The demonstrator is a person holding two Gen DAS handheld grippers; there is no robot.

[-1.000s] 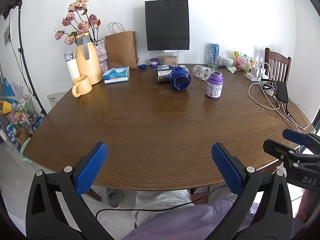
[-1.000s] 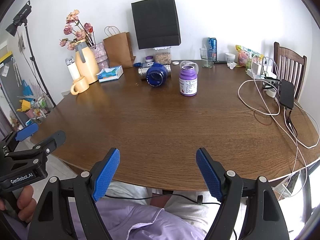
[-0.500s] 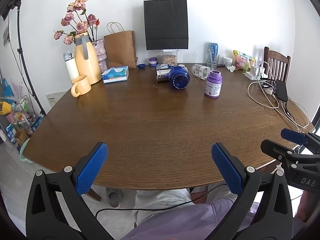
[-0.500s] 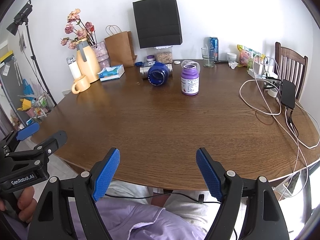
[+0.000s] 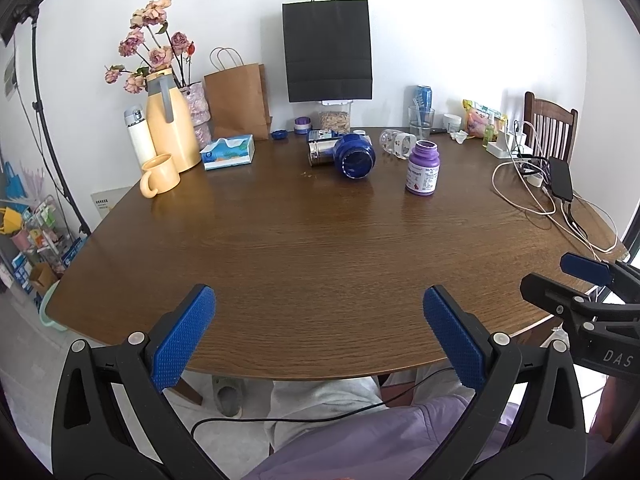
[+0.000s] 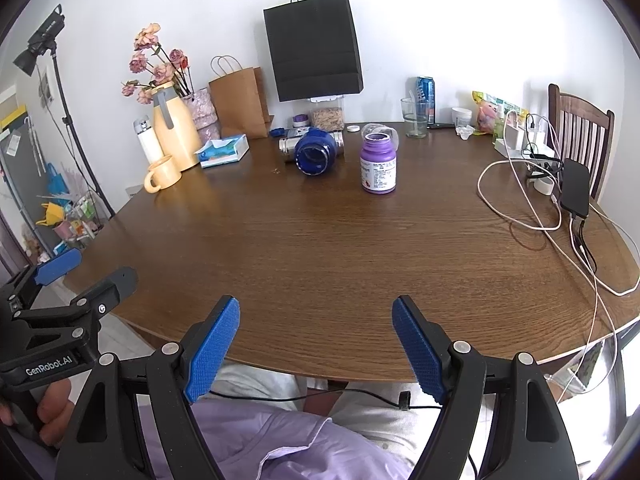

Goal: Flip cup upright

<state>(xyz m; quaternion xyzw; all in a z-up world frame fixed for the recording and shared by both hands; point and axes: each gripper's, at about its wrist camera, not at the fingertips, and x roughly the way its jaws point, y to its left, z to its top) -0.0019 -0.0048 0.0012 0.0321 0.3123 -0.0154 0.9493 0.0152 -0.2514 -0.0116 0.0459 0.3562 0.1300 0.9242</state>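
Note:
A dark blue cup (image 5: 354, 156) lies on its side at the far middle of the brown table (image 5: 320, 248), mouth towards me; it also shows in the right wrist view (image 6: 316, 152). A steel cylinder (image 5: 320, 153) lies just behind it. My left gripper (image 5: 318, 338) is open and empty over the near table edge. My right gripper (image 6: 316, 344) is open and empty at the near edge, right of the left one. Each gripper shows at the side of the other's view.
A purple bottle (image 6: 379, 165) stands right of the cup. A yellow mug (image 5: 159, 176), yellow jug (image 5: 170, 128), tissue box (image 5: 228, 152) and paper bags (image 5: 328, 40) sit at the far left and back. Cables (image 6: 560, 216), a phone and a chair (image 6: 580, 136) are on the right.
Both grippers have shifted very slightly; the view drifts a little. Nothing on the table has moved.

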